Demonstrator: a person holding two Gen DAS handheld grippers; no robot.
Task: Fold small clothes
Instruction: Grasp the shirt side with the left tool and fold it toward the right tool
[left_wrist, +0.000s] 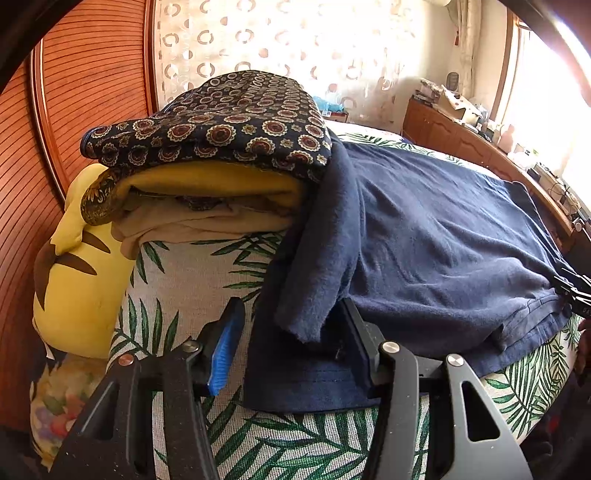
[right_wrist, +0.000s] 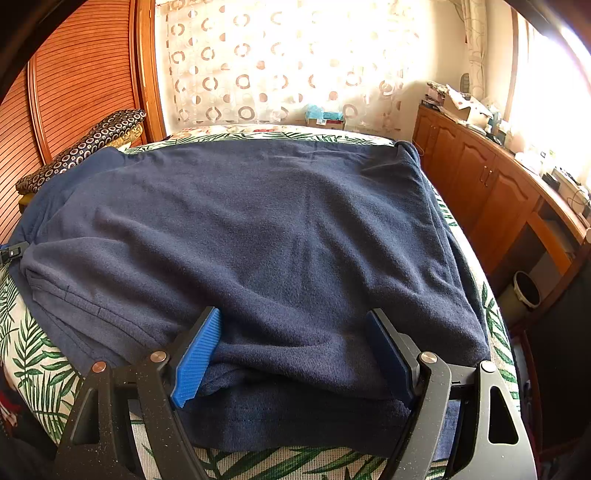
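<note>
One navy shirt (right_wrist: 258, 229) lies spread flat on the bed (right_wrist: 40, 354), covering most of the leaf-print cover. One sleeve (left_wrist: 317, 251) is turned in over the shirt's left part, its free end hanging near the hem.

Two tongs are at the shirt's near edge. The left tongs (left_wrist: 291, 343) stand spread wide at the shirt's left corner: the left finger, with its blue pad (left_wrist: 223, 354), is just off the cloth over the bed cover, and the right finger is at the cloth under the sleeve's end; nothing is pinched between them. The right tongs (right_wrist: 295, 354) are also spread wide, both blue pads (right_wrist: 195, 362) against the shirt's near fold, with a broad stretch of cloth lying between them, not squeezed. In the left view the tip of the right tongs shows at the shirt's right edge; in the right view the tip of the left tongs shows at the shirt's far left edge.

Left of the shirt, touching it, is one stack (left_wrist: 210, 158) of folded clothes: a dark medallion-print piece on top, one yellow under it, one beige at the bottom. Left of the stack sits one yellow plush (left_wrist: 77, 266). Right of the shirt, well apart from the bed, runs one wooden cabinet (right_wrist: 484, 184) with clutter on top, and one bin (right_wrist: 526, 291) stands on the floor by it. Behind the shirt hangs one ring-patterned curtain (right_wrist: 280, 62).
</note>
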